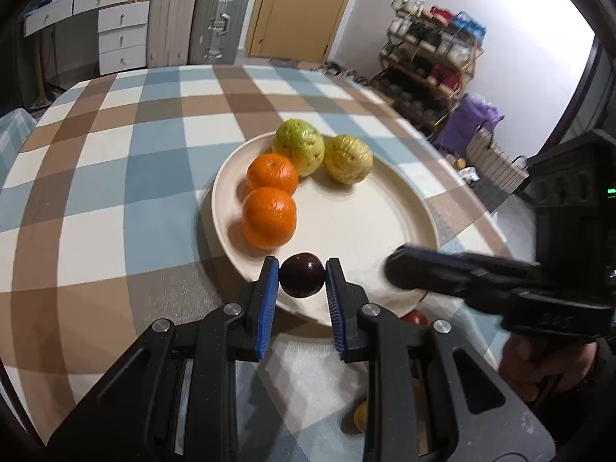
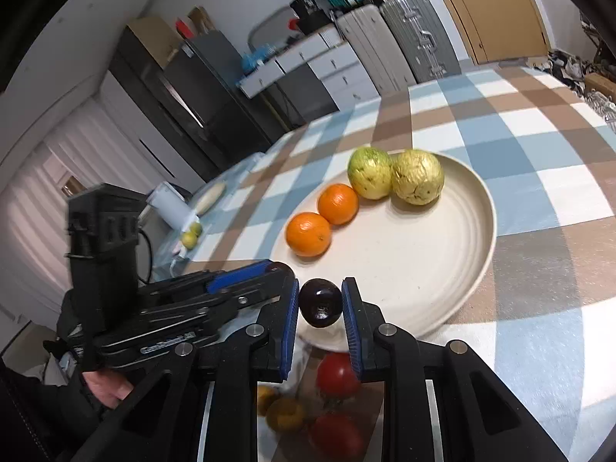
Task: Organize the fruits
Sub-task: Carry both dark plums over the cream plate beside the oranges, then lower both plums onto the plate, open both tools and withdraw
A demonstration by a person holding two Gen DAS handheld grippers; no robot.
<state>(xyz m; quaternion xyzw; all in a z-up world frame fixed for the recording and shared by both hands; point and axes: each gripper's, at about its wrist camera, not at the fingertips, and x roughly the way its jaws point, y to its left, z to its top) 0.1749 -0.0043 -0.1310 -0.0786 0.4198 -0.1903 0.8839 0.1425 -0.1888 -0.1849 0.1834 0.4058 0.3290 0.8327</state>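
We looked down along each gripper's fingers, close above the table; both views shared the plate [image 1: 404, 208] [image 2: 462, 254].

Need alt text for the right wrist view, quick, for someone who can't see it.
The right gripper holds a dark plum over the near rim of a cream plate carrying two oranges and two yellow-green fruits. The left gripper sits left.

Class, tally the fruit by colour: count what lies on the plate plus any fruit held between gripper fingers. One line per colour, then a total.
Orange: 2, the oranges on the plate.
Yellow-green: 2, the wrinkled fruits at the plate's far side.
Dark purple: 2, one plum in the left gripper, one plum in the right gripper.
Total: 6
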